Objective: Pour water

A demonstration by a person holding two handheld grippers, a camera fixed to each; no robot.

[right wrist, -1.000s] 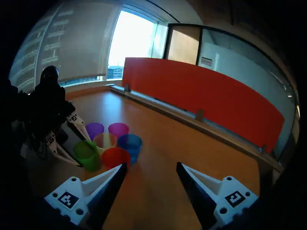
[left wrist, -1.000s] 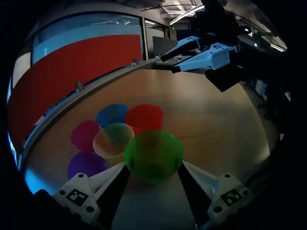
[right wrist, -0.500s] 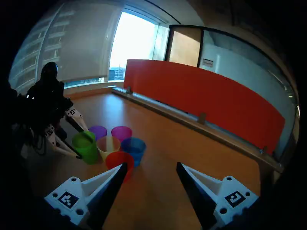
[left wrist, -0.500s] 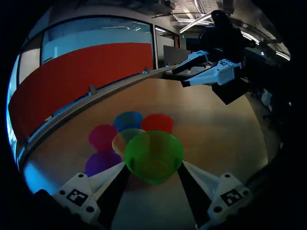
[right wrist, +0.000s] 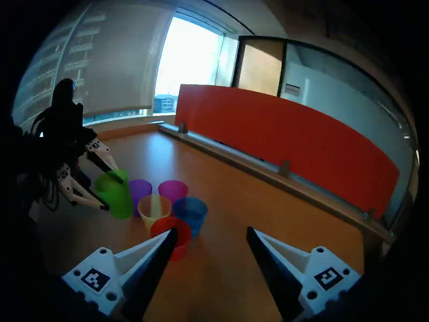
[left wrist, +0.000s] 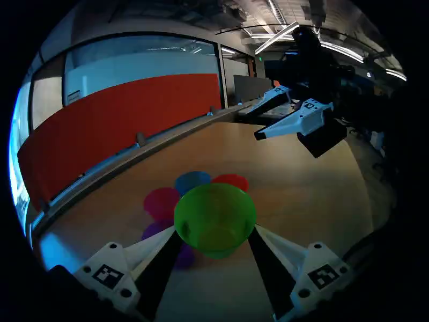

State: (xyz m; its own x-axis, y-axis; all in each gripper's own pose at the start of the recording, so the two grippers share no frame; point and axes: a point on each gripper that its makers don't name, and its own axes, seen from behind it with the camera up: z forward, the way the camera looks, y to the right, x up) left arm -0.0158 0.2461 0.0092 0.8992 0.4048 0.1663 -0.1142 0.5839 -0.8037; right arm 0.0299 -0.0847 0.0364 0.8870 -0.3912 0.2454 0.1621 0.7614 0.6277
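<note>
A: What's the L gripper (left wrist: 213,231) doing rn?

B: It's gripping the green cup (left wrist: 214,214). Both fingers are pressing on its sides, w/ the jaws spread to about the cup's width. In the left gripper view we're looking partly into its mouth. Can't tell if there's any water inside.

A: And where's that cup sitting vs. the others?

B: In the right gripper view it's leaning a bit, just beside the purple cup (right wrist: 140,189), at the left end of the cluster. Can't tell if its base is touching the table (right wrist: 225,177). The magenta cup (right wrist: 172,190), yellow cup (right wrist: 154,208), blue cup (right wrist: 190,212) and red cup (right wrist: 171,234) are standing upright, packed close together.

A: R gripper (right wrist: 212,231)?

B: Jaws are gaping wide, holding nothing. It's pointing at the cluster, w/ the red cup nearest its left fingertip. From the left gripper view it's hanging above the table, well apart from the cups.

A: Background?

B: An orange partition (right wrist: 284,145) is running along the table's far edge.
</note>
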